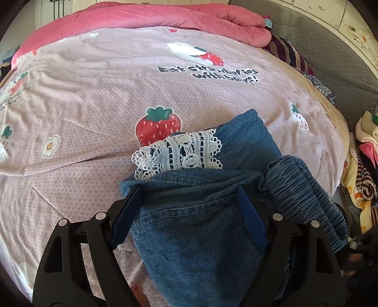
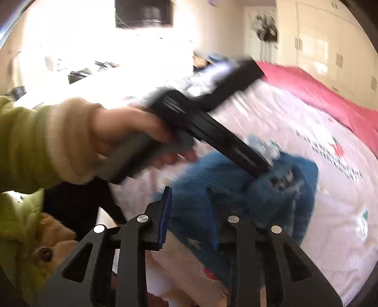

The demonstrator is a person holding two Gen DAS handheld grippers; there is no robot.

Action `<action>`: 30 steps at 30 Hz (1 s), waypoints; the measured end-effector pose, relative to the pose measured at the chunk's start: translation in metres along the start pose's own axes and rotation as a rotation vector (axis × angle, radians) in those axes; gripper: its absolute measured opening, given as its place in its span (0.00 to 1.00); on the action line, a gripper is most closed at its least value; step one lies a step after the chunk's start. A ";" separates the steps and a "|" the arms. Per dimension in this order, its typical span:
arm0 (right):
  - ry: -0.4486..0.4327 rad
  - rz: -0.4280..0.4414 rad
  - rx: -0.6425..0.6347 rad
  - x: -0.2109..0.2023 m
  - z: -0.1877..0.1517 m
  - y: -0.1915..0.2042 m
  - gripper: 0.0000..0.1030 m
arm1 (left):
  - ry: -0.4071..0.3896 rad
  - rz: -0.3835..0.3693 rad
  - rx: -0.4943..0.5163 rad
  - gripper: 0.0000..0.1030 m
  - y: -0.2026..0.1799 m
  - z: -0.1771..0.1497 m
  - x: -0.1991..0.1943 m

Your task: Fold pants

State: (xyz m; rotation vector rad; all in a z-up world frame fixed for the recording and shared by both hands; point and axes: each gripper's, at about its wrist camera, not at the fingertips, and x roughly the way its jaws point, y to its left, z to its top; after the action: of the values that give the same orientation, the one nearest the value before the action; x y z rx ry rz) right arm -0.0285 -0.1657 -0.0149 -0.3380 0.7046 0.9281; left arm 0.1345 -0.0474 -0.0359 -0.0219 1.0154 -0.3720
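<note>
Printed on sheet: "Eat Strawberries with bears!". Pants bunched on sheet, denim lying between the spread fingers of left gripper. Right gripper spread, empty, above pants; view blurred.

So my work surface here is a bed with a pale pink cover, printed with strawberries, little flowers and the line "Eat Strawberries with bears!". The denim pants sit bunched on it near the front edge, white lace trim on top, elastic waistband off to the right. A rolled-up pink quilt lies along the far side, and I can see some striped fabric just beside its right end.
</note>
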 end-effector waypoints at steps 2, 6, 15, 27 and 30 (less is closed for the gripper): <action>0.061 -0.015 0.037 0.014 -0.009 -0.004 0.26 | 0.000 -0.002 0.001 0.71 0.000 0.000 0.000; 0.053 0.016 0.127 0.014 -0.020 -0.010 0.26 | -0.017 -0.015 0.007 0.71 0.000 0.000 -0.006; -0.036 0.047 0.239 -0.030 -0.024 -0.020 0.51 | -0.092 -0.017 -0.034 0.72 0.008 -0.008 -0.040; -0.144 -0.052 0.312 -0.067 -0.024 -0.038 0.65 | -0.178 0.003 -0.071 0.77 0.018 -0.041 -0.095; -0.132 -0.023 0.319 -0.066 -0.027 -0.034 0.69 | -0.168 0.010 -0.077 0.78 0.019 -0.050 -0.100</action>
State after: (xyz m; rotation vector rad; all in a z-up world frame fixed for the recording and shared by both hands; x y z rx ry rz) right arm -0.0380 -0.2397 0.0096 -0.0028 0.7127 0.7936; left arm 0.0511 0.0096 0.0166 -0.1159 0.8633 -0.3162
